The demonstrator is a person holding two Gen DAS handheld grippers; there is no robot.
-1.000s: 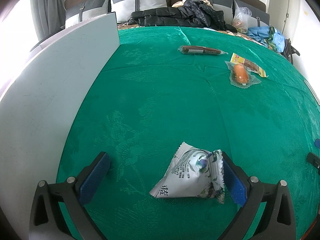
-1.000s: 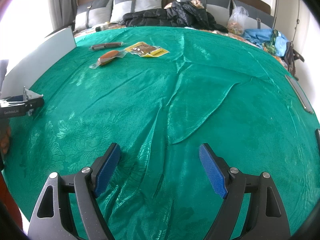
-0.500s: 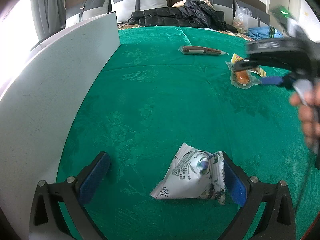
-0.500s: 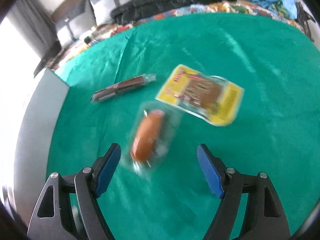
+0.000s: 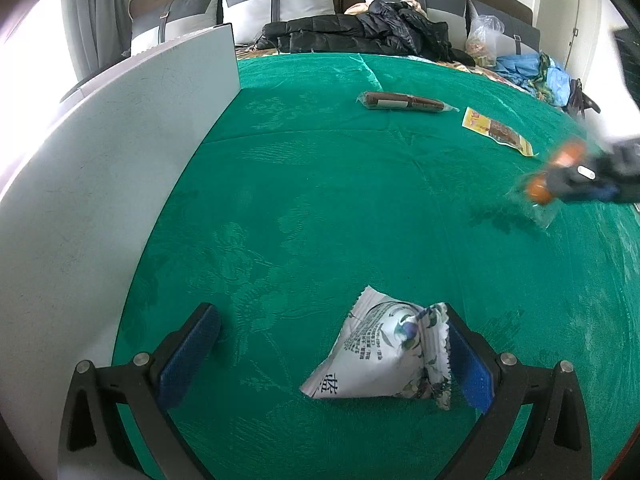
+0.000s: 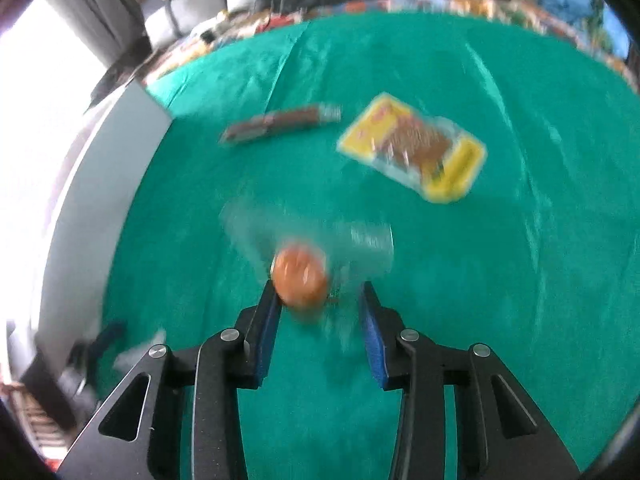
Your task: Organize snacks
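My right gripper (image 6: 320, 290) points down over the green cloth and its jaws are closing on an orange sausage in a clear wrapper (image 6: 300, 280). The left wrist view shows this sausage packet (image 5: 538, 190) lifted off the cloth, its shadow beneath it, with the right gripper (image 5: 592, 184) blurred. My left gripper (image 5: 328, 316) stands open around a white printed snack bag (image 5: 384, 356), which leans against the right finger. A brown stick snack (image 6: 280, 122) and a yellow packet (image 6: 416, 152) lie farther back.
A tall white board (image 5: 100, 160) stands along the left edge of the green cloth (image 5: 340, 200). Beyond the cloth are a black jacket (image 5: 360, 32), pillows, a plastic bag and blue fabric at the back right.
The right gripper swung over to the sausage packet, narrowed its jaws around it and raised it from its spot beside the yellow packet. The left gripper and the white bag stayed put.
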